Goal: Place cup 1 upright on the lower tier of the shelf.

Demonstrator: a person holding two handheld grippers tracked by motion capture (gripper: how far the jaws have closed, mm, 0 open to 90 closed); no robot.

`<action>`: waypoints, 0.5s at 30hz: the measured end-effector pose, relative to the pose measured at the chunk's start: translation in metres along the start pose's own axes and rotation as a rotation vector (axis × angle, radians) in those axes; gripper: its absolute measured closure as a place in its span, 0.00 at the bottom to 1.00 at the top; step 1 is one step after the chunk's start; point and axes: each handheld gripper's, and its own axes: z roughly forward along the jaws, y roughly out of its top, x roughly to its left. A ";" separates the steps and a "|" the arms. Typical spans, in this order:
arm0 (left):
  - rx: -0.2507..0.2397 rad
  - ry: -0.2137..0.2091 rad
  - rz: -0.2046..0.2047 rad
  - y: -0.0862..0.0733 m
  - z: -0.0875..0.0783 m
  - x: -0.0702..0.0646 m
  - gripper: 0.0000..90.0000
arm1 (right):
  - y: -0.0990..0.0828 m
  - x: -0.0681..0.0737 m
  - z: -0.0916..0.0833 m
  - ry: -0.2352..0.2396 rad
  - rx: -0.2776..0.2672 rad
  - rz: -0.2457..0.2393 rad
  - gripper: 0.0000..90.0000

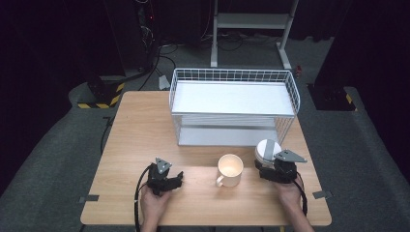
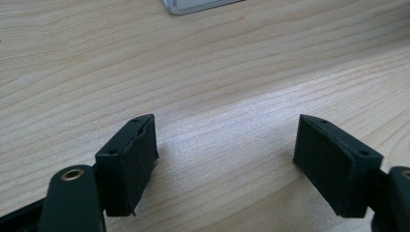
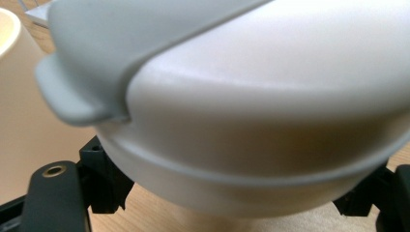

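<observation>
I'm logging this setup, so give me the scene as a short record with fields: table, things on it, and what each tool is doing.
table: wooden
rack: white wire, two shelves, at the far edge
mug: cream, upright, handle toward the person
container: white, round, grey lid with a tab, right of the mug
left tool: open, nothing between its jaws, low over bare wood
right tool: jaws on either side of the container

My light wooden worktop (image 1: 135, 145) carries a white wire rack (image 1: 234, 107) along its far edge, a cream mug (image 1: 229, 170) near the front, and a white lidded container (image 1: 267, 150) just beside it.
</observation>
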 end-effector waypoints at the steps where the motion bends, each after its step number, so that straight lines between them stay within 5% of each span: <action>1: 0.000 0.000 0.000 0.000 0.000 0.000 0.26 | 0.001 0.000 0.001 0.001 0.000 -0.002 0.21; 15: 0.000 0.000 0.000 0.000 0.000 0.000 0.26 | 0.017 0.001 0.012 0.011 -0.007 0.005 0.21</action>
